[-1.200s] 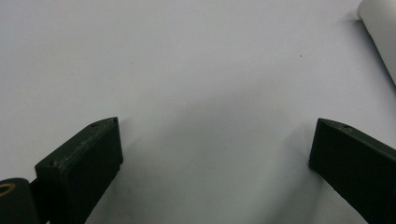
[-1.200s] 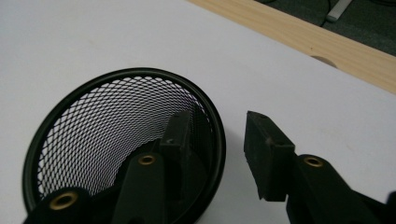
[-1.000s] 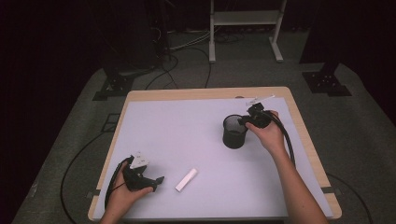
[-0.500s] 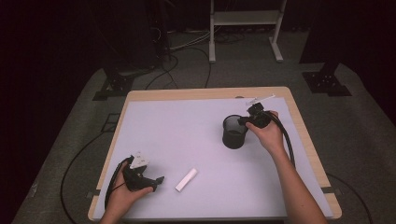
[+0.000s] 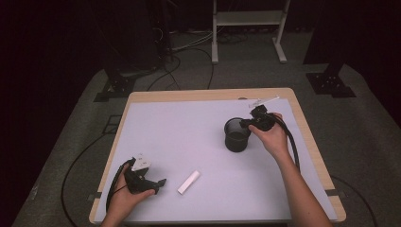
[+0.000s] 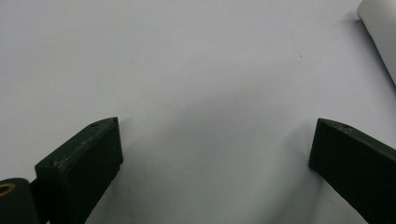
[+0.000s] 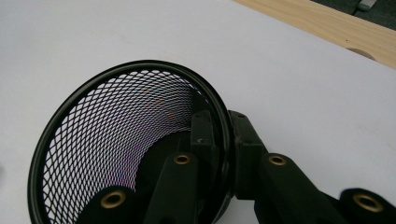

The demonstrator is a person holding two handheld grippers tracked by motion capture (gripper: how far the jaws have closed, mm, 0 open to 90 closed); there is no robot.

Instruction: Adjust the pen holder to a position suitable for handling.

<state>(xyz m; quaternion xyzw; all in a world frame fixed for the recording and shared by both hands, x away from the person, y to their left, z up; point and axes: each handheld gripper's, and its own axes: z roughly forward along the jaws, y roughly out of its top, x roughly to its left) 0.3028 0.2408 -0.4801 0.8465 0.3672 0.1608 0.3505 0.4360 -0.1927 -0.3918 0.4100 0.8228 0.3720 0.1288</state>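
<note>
A black mesh cup (image 5: 236,135) is seen standing right of centre on the white-covered tabletop (image 5: 189,127), nearer its far edge, with its rim clamped by the right gripper (image 5: 248,124); in the right gripper view one jaw is set inside the cup (image 7: 126,149) and the other outside, pressed together on the wall by the right gripper (image 7: 226,135). The left gripper (image 5: 156,183) is held low by the near left corner, its jaws spread wide over bare surface, as shown in the left gripper view (image 6: 215,149). A small white cylinder (image 5: 188,182) is left lying just beside it, towards the near edge, untouched. Against the frames from a second earlier, nothing is seen to have shifted: cup, cylinder and both hands are found in the same spots.
</note>
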